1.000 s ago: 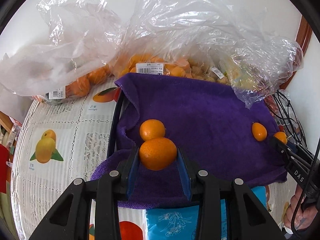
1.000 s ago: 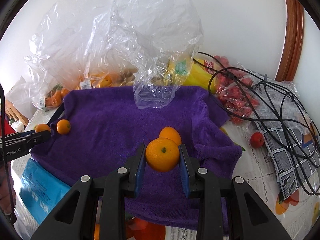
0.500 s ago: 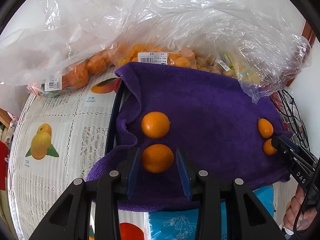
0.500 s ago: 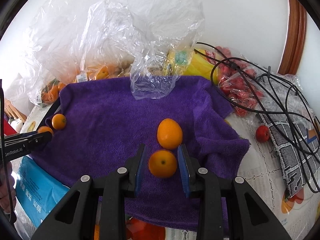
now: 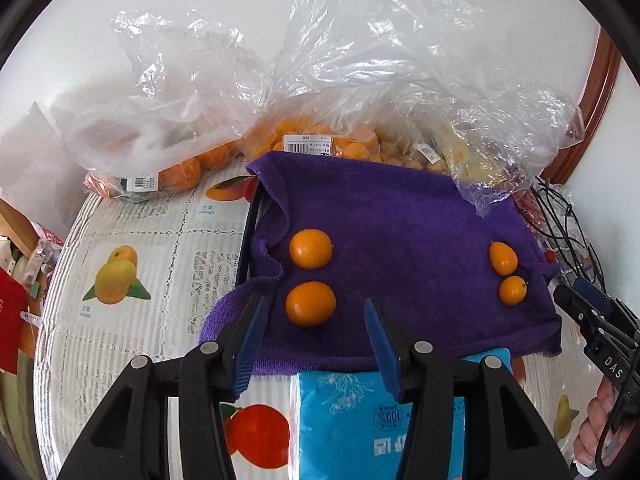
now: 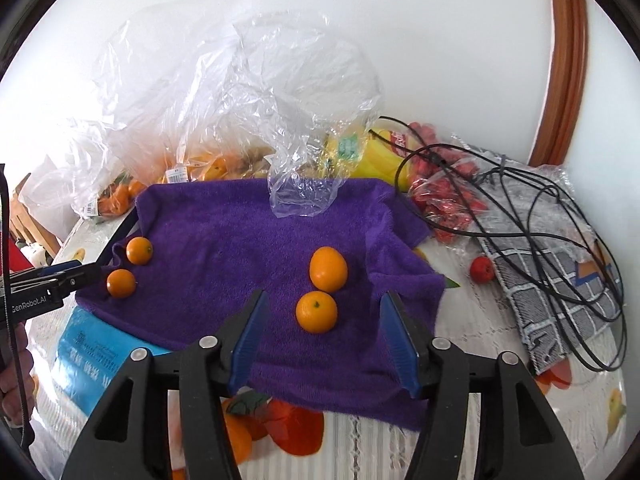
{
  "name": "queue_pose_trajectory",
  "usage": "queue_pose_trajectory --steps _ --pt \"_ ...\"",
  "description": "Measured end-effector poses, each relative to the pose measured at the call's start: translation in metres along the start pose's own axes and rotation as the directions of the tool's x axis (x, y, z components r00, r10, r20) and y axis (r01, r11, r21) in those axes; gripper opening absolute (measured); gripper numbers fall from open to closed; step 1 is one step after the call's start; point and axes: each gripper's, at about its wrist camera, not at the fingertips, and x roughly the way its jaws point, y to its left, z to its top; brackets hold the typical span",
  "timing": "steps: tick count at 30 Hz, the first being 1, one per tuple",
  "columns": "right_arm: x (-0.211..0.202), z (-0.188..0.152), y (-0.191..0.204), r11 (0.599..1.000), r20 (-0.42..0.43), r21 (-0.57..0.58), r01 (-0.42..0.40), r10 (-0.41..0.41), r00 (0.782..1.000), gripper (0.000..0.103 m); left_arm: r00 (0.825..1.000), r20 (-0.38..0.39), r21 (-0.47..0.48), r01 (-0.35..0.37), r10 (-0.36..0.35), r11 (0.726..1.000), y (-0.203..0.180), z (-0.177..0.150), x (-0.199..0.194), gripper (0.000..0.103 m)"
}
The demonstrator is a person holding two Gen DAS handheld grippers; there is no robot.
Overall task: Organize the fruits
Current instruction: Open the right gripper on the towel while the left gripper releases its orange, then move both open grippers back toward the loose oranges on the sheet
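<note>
Oranges now lie on the purple towel [image 5: 400, 216], one each just beyond the left gripper [image 5: 314, 332] and right gripper [image 6: 322, 328]. Both sets of fingers have just been opening and stand released, nothing between them; those two placements look finished.

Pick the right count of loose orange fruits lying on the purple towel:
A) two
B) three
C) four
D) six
C: two fruits lie side by side near the left gripper, the nearer left fruit and the farther left fruit, and two more near the right gripper, the nearer right fruit and the farther right fruit, all on the purple towel.
</note>
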Motion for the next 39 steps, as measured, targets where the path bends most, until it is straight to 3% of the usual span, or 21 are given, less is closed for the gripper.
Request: queue_pose_trajectory --steps 4,11,14,18,37,39 --pt "-0.023 -0.013 0.002 1.000 0.016 -0.010 0.001 -0.001 1.000 0.061 1.000 0.023 -0.008 0.001 -0.001 1.000 0.000 -0.014 -0.021 0.048" --pt "-0.043 -0.047 0.016 0.997 -0.017 -0.031 -0.074 0.074 0.997 0.060 1.000 0.028 -0.009 0.008 -0.007 1.000 0.003 -0.049 -0.044 0.049" --pt "-0.043 -0.061 0.027 0.993 -0.043 -0.062 -0.099 0.097 0.994 0.054 1.000 0.009 -0.026 0.014 -0.014 1.000 0.009 -0.062 -0.047 0.058" --pt "-0.034 -0.073 0.037 0.989 -0.079 -0.077 -0.125 0.119 0.990 0.050 1.000 0.008 -0.043 0.020 -0.019 0.999 0.017 -0.075 -0.049 0.058" --pt "0.006 -0.077 0.045 0.975 -0.139 -0.079 -0.208 0.196 0.971 0.050 0.996 0.010 -0.067 0.085 -0.084 0.994 0.025 -0.087 -0.048 0.061" --pt "0.004 -0.077 0.046 0.970 -0.130 -0.084 -0.227 0.215 0.968 0.041 0.996 0.011 -0.058 0.090 -0.089 0.994 0.023 -0.089 -0.050 0.061"
